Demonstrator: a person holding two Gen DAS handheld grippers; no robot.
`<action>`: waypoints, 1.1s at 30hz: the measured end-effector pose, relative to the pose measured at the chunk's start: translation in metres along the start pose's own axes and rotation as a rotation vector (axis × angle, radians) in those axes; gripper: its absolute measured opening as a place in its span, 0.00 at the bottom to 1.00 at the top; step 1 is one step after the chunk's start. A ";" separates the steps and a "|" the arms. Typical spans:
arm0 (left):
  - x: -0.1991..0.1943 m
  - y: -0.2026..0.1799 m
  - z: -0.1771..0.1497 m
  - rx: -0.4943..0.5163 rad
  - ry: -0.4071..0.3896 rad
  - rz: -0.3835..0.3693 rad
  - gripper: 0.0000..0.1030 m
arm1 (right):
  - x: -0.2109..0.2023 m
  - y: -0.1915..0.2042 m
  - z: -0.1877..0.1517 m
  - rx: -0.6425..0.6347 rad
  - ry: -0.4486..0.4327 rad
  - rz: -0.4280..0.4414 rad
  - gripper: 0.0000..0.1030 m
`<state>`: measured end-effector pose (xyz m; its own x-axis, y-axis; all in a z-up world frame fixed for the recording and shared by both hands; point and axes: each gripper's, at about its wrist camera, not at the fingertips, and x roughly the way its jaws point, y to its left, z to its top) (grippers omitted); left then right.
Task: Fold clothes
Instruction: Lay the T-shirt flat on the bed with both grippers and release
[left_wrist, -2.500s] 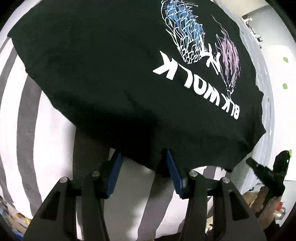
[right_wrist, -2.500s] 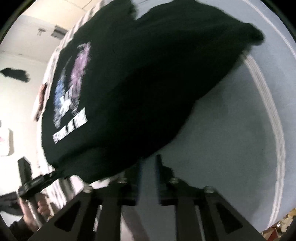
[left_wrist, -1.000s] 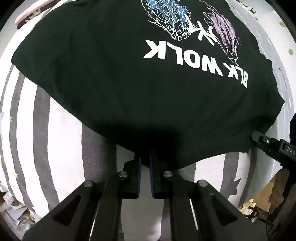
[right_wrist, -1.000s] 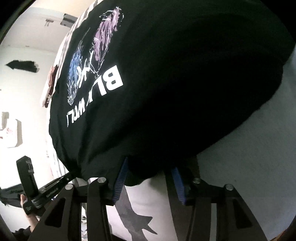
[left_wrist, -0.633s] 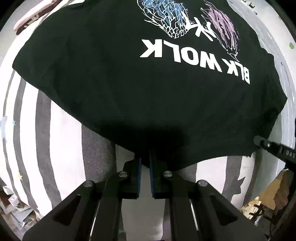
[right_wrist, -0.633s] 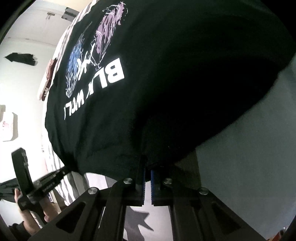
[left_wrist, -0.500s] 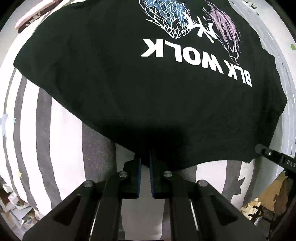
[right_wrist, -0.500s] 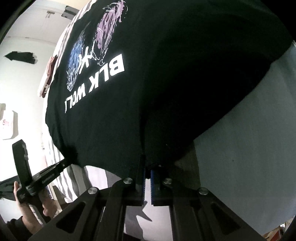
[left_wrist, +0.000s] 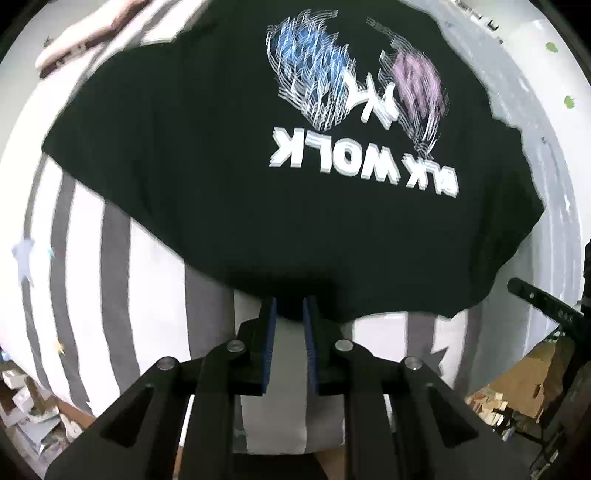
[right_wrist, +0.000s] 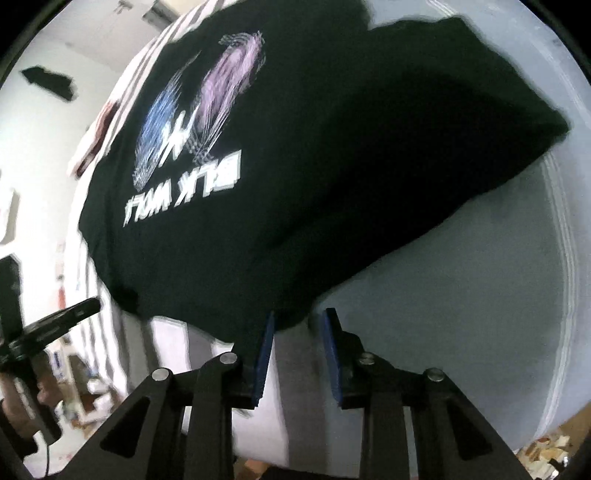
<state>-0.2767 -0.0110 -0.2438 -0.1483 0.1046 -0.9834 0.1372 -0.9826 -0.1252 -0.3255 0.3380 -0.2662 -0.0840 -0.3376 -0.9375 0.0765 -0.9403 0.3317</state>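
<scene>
**Loosely, both jaws at the hem of the BLK WOLK shirt**

Plainly legible from my left wrist, upside down and a little smeared, were the white block letters BLK WOLK on the black cotton T-shirt (left_wrist: 221, 166). Above them sat a scribbled print, one half blue and one half purple. The shirt lay spread, print up, over the grey-and-white striped bedsheet (left_wrist: 92, 277), with its near hem bunched at my fingertips.

My left gripper (left_wrist: 291, 306) pointed down at that hem. Its jaws had just been opening; the blue pads stood a narrow gap apart, and a dark fold of hem sat between their tips, not pinched. My right gripper (right_wrist: 299, 317) had also just been opening, and wider. The hem hung against one blue pad and fell short of the other, so it was released as well.

From my right wrist only BLK read cleanly; the second word ran into blur at the shirt's edge. That view showed the shirt's far side lying on a plain grey stretch of sheet, a dark patch (right_wrist: 48, 83) on the white wall, and a person's hand (right_wrist: 22, 398) around the left gripper's handle. Only the left view showed a pink cloth (left_wrist: 74, 44) at the bed's far end, green spots (left_wrist: 550, 46) on the wall, and brown cardboard (left_wrist: 517, 384) down beside the bed.
</scene>
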 end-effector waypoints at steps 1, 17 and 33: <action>0.001 -0.004 0.009 -0.001 -0.022 -0.004 0.14 | -0.008 -0.010 0.012 0.015 -0.036 -0.021 0.25; 0.041 -0.002 0.141 0.013 -0.216 0.032 0.23 | -0.007 -0.115 0.244 0.078 -0.321 -0.278 0.33; 0.063 0.004 0.177 0.005 -0.216 0.047 0.23 | 0.018 -0.163 0.277 0.210 -0.273 -0.266 0.08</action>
<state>-0.4591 -0.0355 -0.2831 -0.3487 0.0239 -0.9369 0.1438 -0.9865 -0.0787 -0.6145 0.4727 -0.3077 -0.3349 -0.0551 -0.9406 -0.1843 -0.9752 0.1227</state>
